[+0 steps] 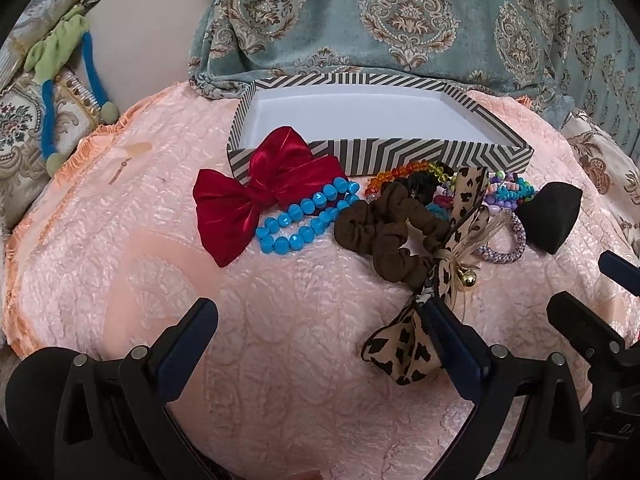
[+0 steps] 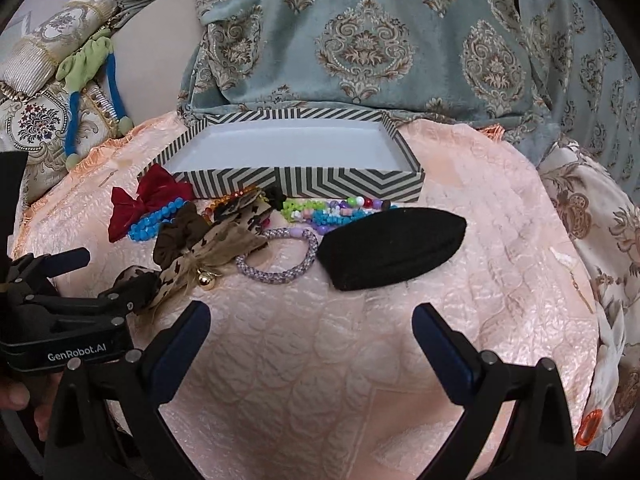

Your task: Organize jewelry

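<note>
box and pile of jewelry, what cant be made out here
- Box floor, near part: both views, hidden by its front wall.
- Orange beads: left view, partly behind the scrunchie.
- Small beads: right view, partly behind the black pad; separate strands unclear.

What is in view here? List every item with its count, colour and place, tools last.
box: one, black-and-white striped, white inside, nothing in it, at the far edge of the cloth
cloth: one, peach quilted, under everything
red bow: one, against the box's left front corner
blue bead strand: one, right of the red bow
brown scrunchie: one, centre of the pile
leopard-print bow: one, tan and black, with a gold bell, its tail by the left tool's finger
lilac rope bracelet: one, left of the black pad
mixed bead bracelets: several, multicoloured, before the box
black pad: one, right of the pile
left tool: open
right tool: open
</note>
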{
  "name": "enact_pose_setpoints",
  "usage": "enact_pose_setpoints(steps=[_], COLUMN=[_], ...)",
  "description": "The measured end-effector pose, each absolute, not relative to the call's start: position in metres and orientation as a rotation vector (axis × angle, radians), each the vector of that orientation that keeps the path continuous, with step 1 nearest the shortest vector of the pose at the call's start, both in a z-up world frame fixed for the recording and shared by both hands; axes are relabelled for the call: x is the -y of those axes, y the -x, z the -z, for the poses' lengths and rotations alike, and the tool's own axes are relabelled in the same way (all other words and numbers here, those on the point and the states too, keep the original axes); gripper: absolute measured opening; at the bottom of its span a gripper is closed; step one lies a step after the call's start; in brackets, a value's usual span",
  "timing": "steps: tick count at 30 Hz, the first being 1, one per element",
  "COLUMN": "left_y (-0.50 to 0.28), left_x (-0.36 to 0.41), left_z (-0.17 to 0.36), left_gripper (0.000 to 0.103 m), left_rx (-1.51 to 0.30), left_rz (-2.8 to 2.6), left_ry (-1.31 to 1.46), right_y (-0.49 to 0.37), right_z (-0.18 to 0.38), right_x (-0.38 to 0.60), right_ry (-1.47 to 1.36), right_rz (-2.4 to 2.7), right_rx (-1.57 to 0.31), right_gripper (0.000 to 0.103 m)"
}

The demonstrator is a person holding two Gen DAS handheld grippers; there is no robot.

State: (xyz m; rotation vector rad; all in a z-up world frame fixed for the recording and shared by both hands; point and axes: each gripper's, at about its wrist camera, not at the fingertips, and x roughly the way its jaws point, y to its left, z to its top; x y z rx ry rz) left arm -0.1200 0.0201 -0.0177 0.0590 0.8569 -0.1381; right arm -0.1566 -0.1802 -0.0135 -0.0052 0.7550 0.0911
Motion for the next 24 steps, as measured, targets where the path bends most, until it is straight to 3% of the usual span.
enact_pose_setpoints(steps=[24], left_y=[0.1201], left_x=[-0.019], left_z=[0.0195], left_gripper=[0.09], left_rx=[-0.86], left_rz=[0.137], left_ry=[-0.063], right_y=[0.1546], right_z=[0.0136], right_x=[0.179], right_ry=[0.001], right_rz=[-0.084], right_rx=[-0.743], right_gripper=[0.102])
